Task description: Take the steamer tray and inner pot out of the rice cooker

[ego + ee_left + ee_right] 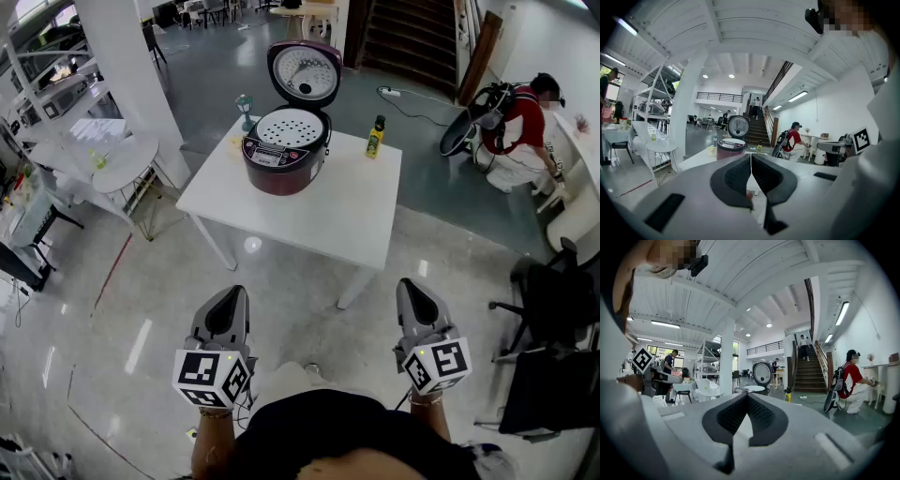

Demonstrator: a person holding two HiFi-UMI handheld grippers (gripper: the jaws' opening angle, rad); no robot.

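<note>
A wide hall with a glossy floor; the white bench [356, 216] stands well ahead of both jaws. On it the rice cooker [281, 164] sits open, with the steamer tray [289, 127] seated on top. The left gripper [228, 300] and right gripper [413, 292] are closed and empty. The job looks unstarted: step closer, then open the jaws. A yellow bottle [376, 137] stands near the cooker.

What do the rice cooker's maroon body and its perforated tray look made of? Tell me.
Round maroon rice cooker body: glossy plastic or painted metal, judging by its sheen. Pale round perforated steamer tray: matt plastic or metal, evenly pale without glints; too far to tell which.
</note>
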